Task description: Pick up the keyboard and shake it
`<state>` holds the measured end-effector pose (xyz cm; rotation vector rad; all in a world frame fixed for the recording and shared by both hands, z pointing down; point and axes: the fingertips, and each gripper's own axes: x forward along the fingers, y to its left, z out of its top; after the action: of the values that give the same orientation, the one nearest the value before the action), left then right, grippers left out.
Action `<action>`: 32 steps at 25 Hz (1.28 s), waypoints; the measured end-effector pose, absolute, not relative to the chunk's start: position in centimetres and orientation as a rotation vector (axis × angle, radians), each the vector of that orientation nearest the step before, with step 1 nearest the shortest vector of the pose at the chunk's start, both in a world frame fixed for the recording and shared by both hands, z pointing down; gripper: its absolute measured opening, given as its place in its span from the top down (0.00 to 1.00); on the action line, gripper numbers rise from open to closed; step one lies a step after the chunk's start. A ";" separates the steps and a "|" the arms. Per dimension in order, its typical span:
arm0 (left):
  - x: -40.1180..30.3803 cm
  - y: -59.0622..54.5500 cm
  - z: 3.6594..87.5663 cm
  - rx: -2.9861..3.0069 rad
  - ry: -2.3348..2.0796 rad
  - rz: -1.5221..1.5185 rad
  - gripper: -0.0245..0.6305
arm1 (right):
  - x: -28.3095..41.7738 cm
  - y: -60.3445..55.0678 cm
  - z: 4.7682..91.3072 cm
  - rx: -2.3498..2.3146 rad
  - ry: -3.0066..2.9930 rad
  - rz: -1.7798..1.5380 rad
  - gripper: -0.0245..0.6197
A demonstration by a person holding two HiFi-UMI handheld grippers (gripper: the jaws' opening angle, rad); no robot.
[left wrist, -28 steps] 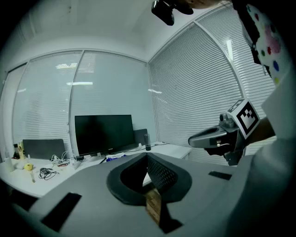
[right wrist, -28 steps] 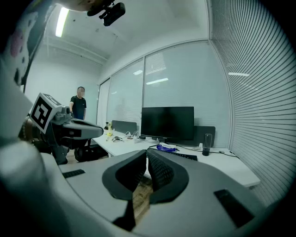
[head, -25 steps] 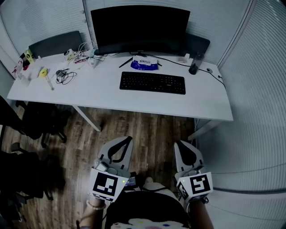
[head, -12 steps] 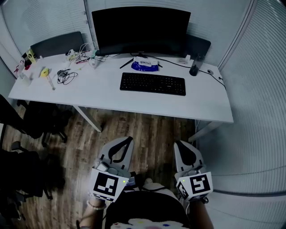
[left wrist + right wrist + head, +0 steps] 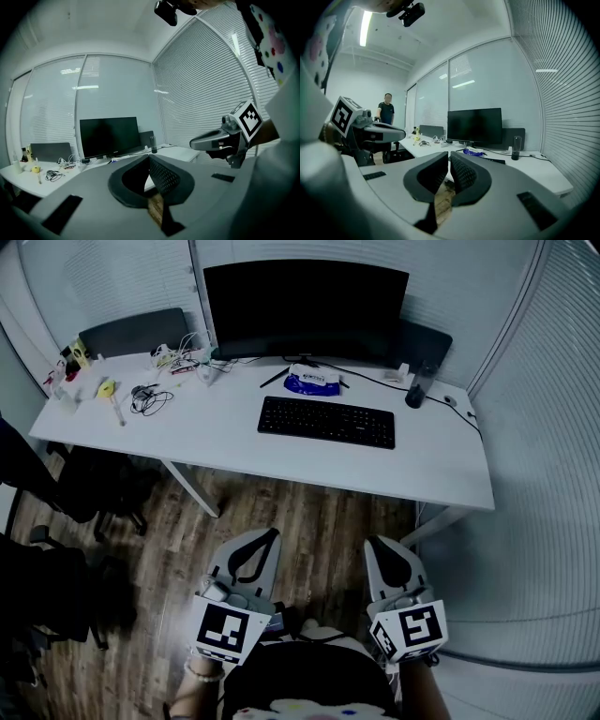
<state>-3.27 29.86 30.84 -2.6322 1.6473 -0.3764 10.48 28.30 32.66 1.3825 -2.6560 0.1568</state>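
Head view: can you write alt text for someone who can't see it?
A black keyboard lies untouched on a white desk in front of a dark monitor, seen from above. Nearer the camera, the left gripper and right gripper hang shut and empty over the wooden floor, short of the desk.

You are looking at a flat black rectangular keyboard [image 5: 326, 421], a long white desk [image 5: 225, 442] and brown wood-plank flooring [image 5: 309, 512]; your grey left gripper [image 5: 271, 533] and right gripper [image 5: 373, 543] are carrying black-and-white square-patterned cubes [image 5: 225, 631].

Left tool [image 5: 149, 158], right tool [image 5: 449, 154] seemingly closed.
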 end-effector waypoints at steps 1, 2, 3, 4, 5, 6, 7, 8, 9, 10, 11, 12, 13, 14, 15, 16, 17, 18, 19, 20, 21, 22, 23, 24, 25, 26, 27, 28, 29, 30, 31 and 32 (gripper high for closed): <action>-3.0 29.8 30.8 -2.627 1.658 -0.373 0.94 | 10.6 28.2 32.6 1.374 -2.662 0.147 0.90; -2.8 29.7 30.8 -2.621 1.667 -0.371 0.94 | 10.8 28.1 32.7 1.364 -2.666 0.141 0.90; -2.6 29.7 30.8 -2.618 1.679 -0.365 0.94 | 11.0 28.1 32.7 1.357 -2.669 0.140 0.90; -2.4 29.7 30.7 -2.618 1.694 -0.351 0.94 | 11.2 28.1 32.8 1.352 -2.672 0.143 0.90; -2.2 29.8 30.6 -2.619 1.707 -0.338 0.94 | 11.4 28.1 32.8 1.349 -2.673 0.149 0.90; -2.0 29.9 30.6 -2.619 1.716 -0.330 0.94 | 11.6 28.2 32.9 1.348 -2.670 0.160 0.90; -1.8 29.9 30.6 -2.619 1.722 -0.327 0.94 | 11.8 28.3 32.9 1.347 -2.664 0.173 0.90; -1.7 29.9 30.7 -2.617 1.726 -0.326 0.94 | 12.0 28.3 33.0 1.349 -2.661 0.184 0.90; -1.4 29.9 30.9 -2.616 1.728 -0.326 0.94 | 12.3 28.4 33.1 1.353 -2.662 0.191 0.90; -1.1 29.9 31.0 -2.616 1.727 -0.326 0.94 | 12.5 28.4 33.2 1.358 -2.665 0.199 0.90; -0.8 29.8 31.2 -2.617 1.724 -0.326 0.94 | 12.8 28.4 33.3 1.362 -2.667 0.205 0.90; -0.5 29.8 31.3 -2.620 1.720 -0.326 0.94 | 13.1 28.4 33.5 1.363 -2.666 0.207 0.90; -0.2 29.7 31.3 -2.624 1.716 -0.325 0.94 | 13.5 28.3 33.7 1.362 -2.662 0.202 0.90; 0.0 29.6 31.3 -2.627 1.714 -0.324 0.94 | 13.8 28.2 34.0 1.357 -2.657 0.188 0.90; 0.2 29.5 31.4 -2.630 1.713 -0.326 0.94 | 14.1 28.1 34.1 1.351 -2.653 0.165 0.90; 0.3 29.4 31.5 -2.633 1.709 -0.332 0.94 | 14.2 28.0 34.2 1.348 -2.650 0.149 0.90; 0.4 29.2 31.6 -2.635 1.701 -0.344 0.94 | 14.4 27.9 34.2 1.349 -2.646 0.144 0.90; 0.5 29.0 31.8 -2.635 1.688 -0.360 0.94 | 14.5 27.7 34.4 1.352 -2.642 0.146 0.90; 0.6 28.9 32.0 -2.635 1.675 -0.372 0.94 | 14.6 27.5 34.5 1.358 -2.639 0.152 0.90; 0.7 28.7 32.2 -2.638 1.668 -0.371 0.94 | 14.6 27.3 34.7 1.368 -2.639 0.160 0.90; 0.7 28.5 32.3 -2.646 1.670 -0.358 0.94 | 14.5 27.0 34.7 1.381 -2.645 0.169 0.90; 0.6 28.2 32.5 -2.656 1.672 -0.346 0.94 | 14.3 26.7 34.8 1.394 -2.650 0.176 0.90; 0.5 27.9 32.8 -2.665 1.671 -0.344 0.94 | 14.1 26.5 35.0 1.399 -2.650 0.177 0.90; 0.3 27.3 33.2 -2.672 1.666 -0.351 0.94 | 14.0 26.2 35.3 1.398 -2.640 0.172 0.90; 0.1 26.6 33.6 -2.677 1.657 -0.362 0.94 | 13.9 25.8 35.7 1.398 -2.626 0.164 0.90; 0.0 25.8 33.8 -2.680 1.643 -0.372 0.94 | 13.9 25.3 36.0 1.402 -2.612 0.159 0.90; 0.0 24.9 34.0 -2.681 1.626 -0.380 0.94 | 13.8 24.6 36.2 1.413 -2.601 0.162 0.90; 0.1 23.9 34.0 -2.684 1.608 -0.381 0.94 | 13.8 23.9 36.3 1.429 -2.594 0.169 0.90; 0.1 22.9 34.0 -2.692 1.595 -0.372 0.94 | 13.8 23.0 36.3 1.444 -2.590 0.178 0.90; 0.2 21.8 33.9 -2.704 1.588 -0.354 0.94 | 13.7 22.1 36.3 1.455 -2.586 0.185 0.90; 0.1 20.8 33.8 -2.717 1.581 -0.341 0.94 | 13.6 21.2 36.4 1.461 -2.580 0.187 0.90; -0.1 19.7 33.9 -2.729 1.573 -0.339 0.94 | 13.4 20.2 36.5 1.463 -2.571 0.185 0.90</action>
<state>-0.06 19.74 33.94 -2.7292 1.5729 -0.3392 13.36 20.18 36.45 1.4626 -2.5711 0.1848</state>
